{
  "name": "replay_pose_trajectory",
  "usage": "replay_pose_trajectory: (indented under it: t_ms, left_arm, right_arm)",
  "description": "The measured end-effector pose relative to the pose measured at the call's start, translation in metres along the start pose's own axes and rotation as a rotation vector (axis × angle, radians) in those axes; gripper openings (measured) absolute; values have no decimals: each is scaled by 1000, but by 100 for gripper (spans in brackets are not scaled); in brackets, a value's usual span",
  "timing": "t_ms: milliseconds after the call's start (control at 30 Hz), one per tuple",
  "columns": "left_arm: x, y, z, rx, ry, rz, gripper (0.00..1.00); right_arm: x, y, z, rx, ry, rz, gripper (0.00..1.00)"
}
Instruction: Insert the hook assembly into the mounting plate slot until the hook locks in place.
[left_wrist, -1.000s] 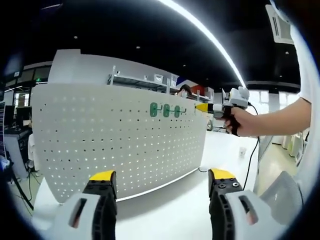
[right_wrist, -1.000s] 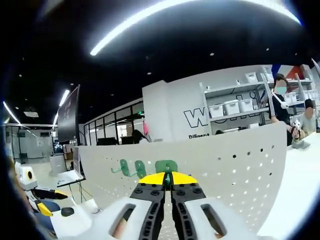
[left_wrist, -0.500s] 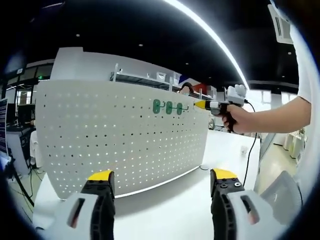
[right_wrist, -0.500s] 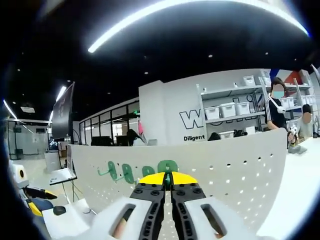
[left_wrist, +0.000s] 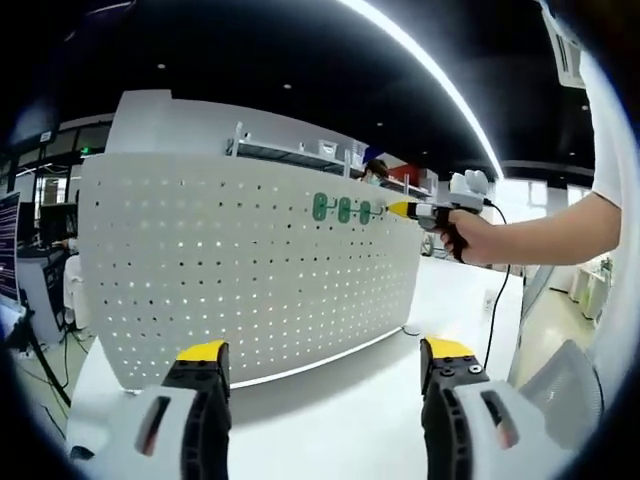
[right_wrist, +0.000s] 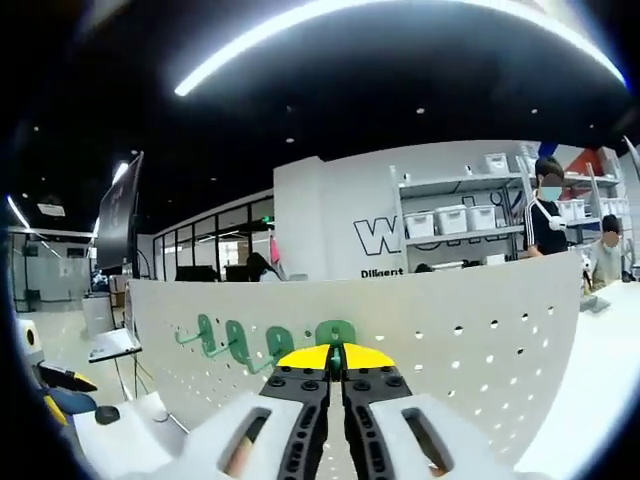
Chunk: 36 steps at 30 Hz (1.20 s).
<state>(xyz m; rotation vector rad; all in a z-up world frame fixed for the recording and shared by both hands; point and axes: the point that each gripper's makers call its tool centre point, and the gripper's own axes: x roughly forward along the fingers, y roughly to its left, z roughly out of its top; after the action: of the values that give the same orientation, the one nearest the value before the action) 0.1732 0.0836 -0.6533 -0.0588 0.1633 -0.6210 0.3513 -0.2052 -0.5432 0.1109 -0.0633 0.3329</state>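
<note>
The right gripper (right_wrist: 335, 362), fingers closed on a green hook (right_wrist: 335, 334), holds it against the pegboard (left_wrist: 250, 270) for insertion, while the left gripper (left_wrist: 325, 365) waits open.

A white perforated mounting plate (left_wrist: 250, 270) stands upright on the white tabletop, its face curved by the fisheye and dotted with rows of small round holes. Near its upper edge, three green hooks (left_wrist: 344, 210) sit in a row, side by side, flat bases against the plate. In the right gripper view the same plate (right_wrist: 480, 330) shows the hooks' prongs (right_wrist: 225, 345) jutting outward, and a fourth green hook assembly (right_wrist: 335, 335) is against the plate at the end of the row.
</note>
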Motion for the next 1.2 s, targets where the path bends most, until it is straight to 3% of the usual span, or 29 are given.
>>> replay_pose_trajectory:
  t_ms: [300,633,767,1033,1200]
  left_arm:
    - [-4,4,-3,-14,6,11,79]
    - [-4,6,-2,-21,2,17,78]
    - [-6,8,-2,-28,-1,23,77]
    - [-6,5,-1,-28,-5,9,77]
    - [-8,8,0,-35,-10,16,77]
  right_arm:
    - [4,-3,-4,-15,8,-4,1]
    - [7,0,-7,-104,10,-45,1]
    - [8,1,-7,-136,9,-105,1]
    - [10,-2,-9,-98,-19,-211,1]
    - [12,-1,-13,-103,7,-254,2]
